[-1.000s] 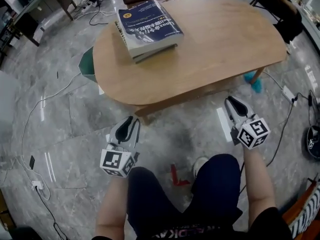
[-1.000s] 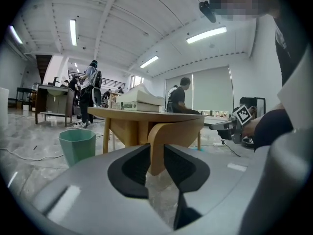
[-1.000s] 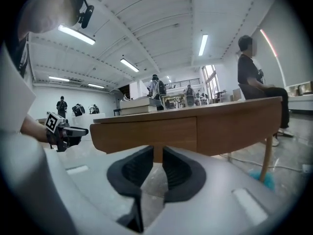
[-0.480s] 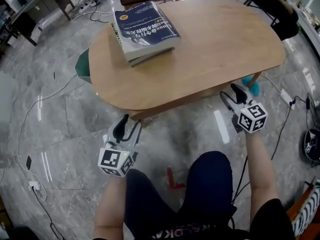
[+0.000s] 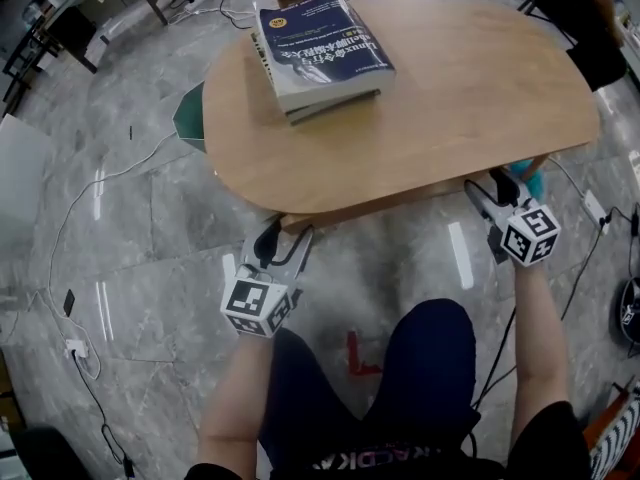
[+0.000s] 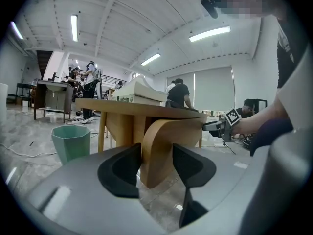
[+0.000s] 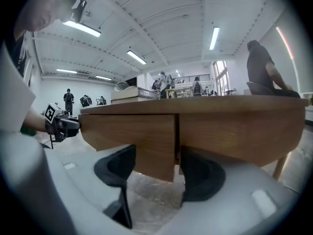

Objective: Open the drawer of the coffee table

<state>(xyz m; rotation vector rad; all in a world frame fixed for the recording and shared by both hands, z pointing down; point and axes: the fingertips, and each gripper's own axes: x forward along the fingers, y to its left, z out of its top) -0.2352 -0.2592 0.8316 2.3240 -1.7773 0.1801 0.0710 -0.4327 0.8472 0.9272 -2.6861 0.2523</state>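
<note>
In the head view I see the coffee table [image 5: 470, 98] filling the 12 o'clock half, with books [image 5: 322, 53] at its 11 o'clock end. The drawer [image 5: 310, 220] runs under the near rim. My left gripper [image 5: 285, 248] is at its 7 o'clock end and my right gripper [image 5: 500, 188] at 3 o'clock.

In the left gripper view the jaws have just been opening and stand spread, with the drawer's curved end between them.

In the right gripper view the jaws have also just been opening and stand spread astride the drawer's edge.
</note>
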